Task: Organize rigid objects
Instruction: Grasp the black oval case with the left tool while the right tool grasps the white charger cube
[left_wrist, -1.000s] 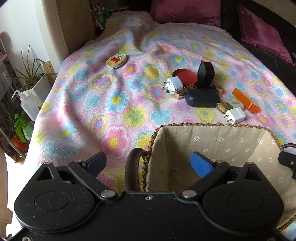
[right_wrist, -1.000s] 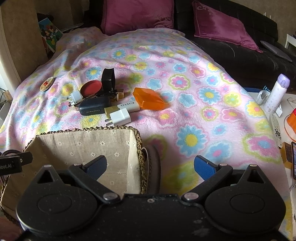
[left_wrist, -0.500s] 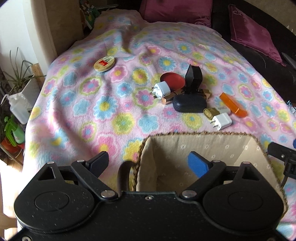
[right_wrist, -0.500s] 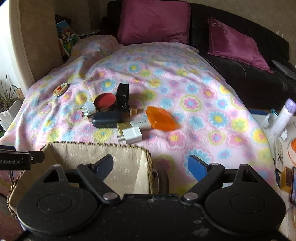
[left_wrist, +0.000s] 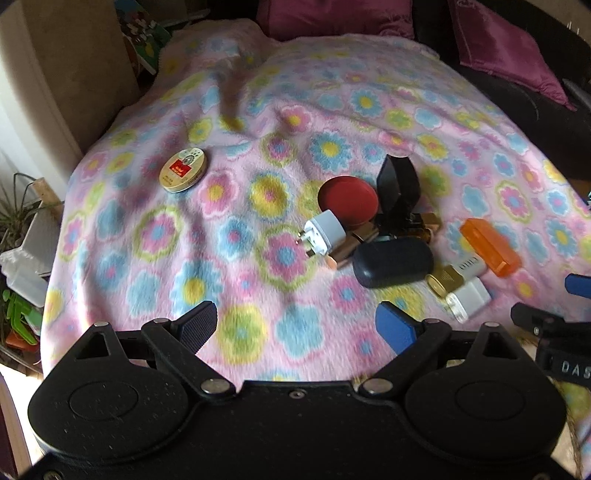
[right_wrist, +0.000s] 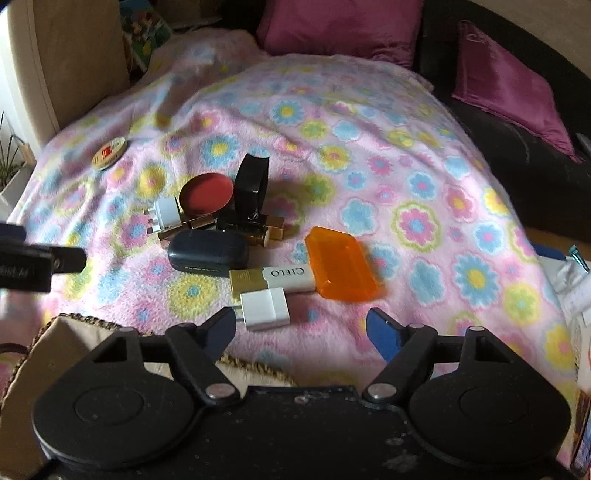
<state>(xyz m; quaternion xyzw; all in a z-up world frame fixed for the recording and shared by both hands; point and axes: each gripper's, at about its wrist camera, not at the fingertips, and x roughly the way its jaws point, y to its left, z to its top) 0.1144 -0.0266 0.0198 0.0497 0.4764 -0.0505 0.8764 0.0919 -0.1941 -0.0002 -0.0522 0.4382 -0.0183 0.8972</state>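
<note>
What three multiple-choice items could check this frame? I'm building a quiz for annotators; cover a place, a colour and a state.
1. Where does the round tin lie?
A. apart from the pile, toward the blanket's left
B. in the basket
C. on the red lid

2. What colour is the translucent box beside the white CIELO tube?
A. green
B. orange
C. black

3. How are the right gripper and the left gripper?
A. both open, holding nothing
B. right shut on a charger
C. left shut on the tin

Key: 1 A, the tin sits alone on the blanket; 2 B, it is plainly orange; 3 A, fingers spread, gaps bare.
</note>
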